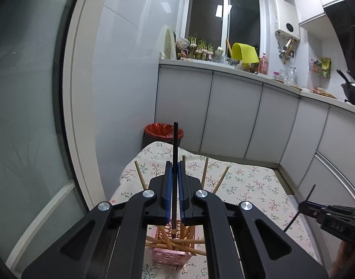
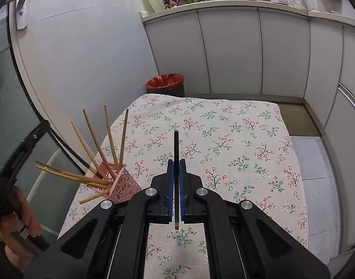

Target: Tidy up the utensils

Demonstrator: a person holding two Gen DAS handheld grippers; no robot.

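left gripper: clamped on a black chopstick, held upright; its lower tip sits inside the pink perforated basket.
basket: near the left edge of the floral tablecloth, crowded with splayed wooden chopsticks. Risk: tip jams on crossed sticks, or a push tips the light basket off the edge.
right gripper: closed on a second black chopstick, over open cloth, well apart from the basket. Risk: the thin stick pivots in the pads on the way over.
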